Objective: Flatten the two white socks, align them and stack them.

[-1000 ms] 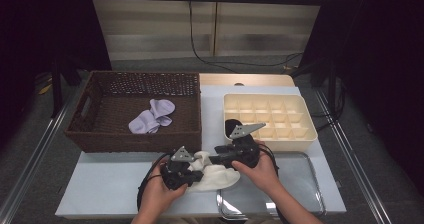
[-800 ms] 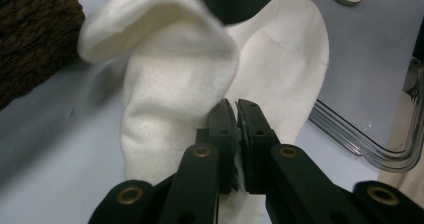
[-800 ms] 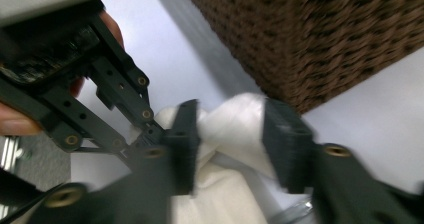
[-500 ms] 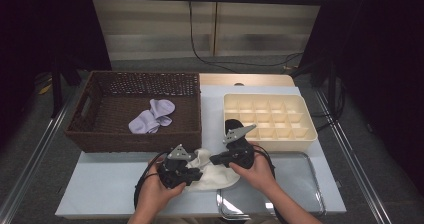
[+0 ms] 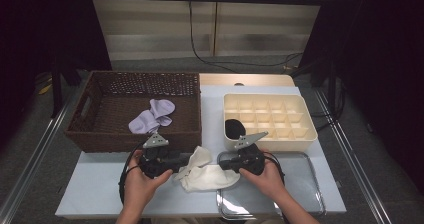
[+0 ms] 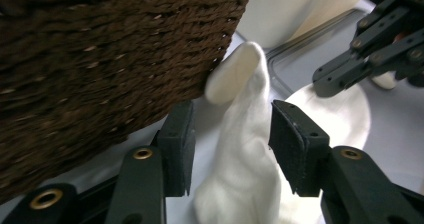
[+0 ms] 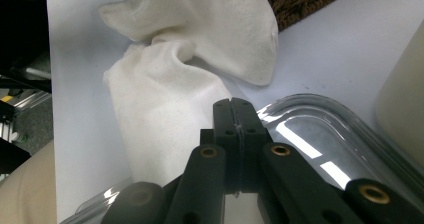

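Your left gripper [image 6: 230,149] gapes wide around the crumpled white cotton sock [image 6: 240,184], ready to pinch. Your right gripper [image 7: 234,115], low-centre in frame, is clamped tight, apparently pinning the sock's edge.

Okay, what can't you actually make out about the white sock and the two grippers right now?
- Right gripper, right gripper view: jaws pressed together at the white sock's edge; whether fabric is pinched between them is hidden.
- Sock's lower end, left gripper view: cut off by the bottom edge.
- Left gripper, high view: its fingertips are too small to tell contact.

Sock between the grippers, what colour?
Plain white sock, no pattern; clearest in the right gripper view.
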`<state>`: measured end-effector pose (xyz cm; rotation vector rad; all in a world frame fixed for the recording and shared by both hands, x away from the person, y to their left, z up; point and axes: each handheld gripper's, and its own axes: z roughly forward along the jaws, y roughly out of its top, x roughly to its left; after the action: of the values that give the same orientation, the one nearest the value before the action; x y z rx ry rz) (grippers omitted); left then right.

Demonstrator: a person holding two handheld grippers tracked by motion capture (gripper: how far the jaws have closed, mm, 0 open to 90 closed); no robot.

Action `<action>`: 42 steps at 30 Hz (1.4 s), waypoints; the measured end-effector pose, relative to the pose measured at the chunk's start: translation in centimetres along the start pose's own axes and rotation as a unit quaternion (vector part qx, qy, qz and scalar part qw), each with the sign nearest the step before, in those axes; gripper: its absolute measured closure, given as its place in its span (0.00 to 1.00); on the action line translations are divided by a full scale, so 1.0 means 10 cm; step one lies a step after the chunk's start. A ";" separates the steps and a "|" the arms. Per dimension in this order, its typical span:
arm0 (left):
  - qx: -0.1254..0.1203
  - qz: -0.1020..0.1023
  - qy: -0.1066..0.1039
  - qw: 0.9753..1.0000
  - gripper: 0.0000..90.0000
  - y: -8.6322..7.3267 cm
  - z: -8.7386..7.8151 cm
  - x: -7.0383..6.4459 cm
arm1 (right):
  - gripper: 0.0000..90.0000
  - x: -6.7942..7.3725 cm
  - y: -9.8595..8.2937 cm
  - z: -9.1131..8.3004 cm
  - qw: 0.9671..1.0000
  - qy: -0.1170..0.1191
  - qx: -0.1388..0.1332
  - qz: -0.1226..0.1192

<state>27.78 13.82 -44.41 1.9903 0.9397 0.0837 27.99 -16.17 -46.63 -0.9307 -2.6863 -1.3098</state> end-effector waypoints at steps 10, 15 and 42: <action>0.043 0.015 -0.020 0.999 0.99 -0.01 0.12 -0.14 | 0.96 -0.01 -0.03 -0.01 1.000 -0.004 -0.001 0.004; 0.061 0.032 -0.049 0.996 0.99 -0.03 0.21 -0.24 | 0.93 -0.03 -0.06 -0.02 1.000 -0.011 0.002 0.010; 0.117 0.078 -0.056 0.988 0.87 -0.12 0.36 -0.35 | 0.65 -0.07 0.20 -0.21 0.999 -0.037 -0.024 0.007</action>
<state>26.06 9.43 -46.44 2.2588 0.7479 -0.0542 29.06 -17.09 -43.98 -1.0192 -2.7081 -1.3712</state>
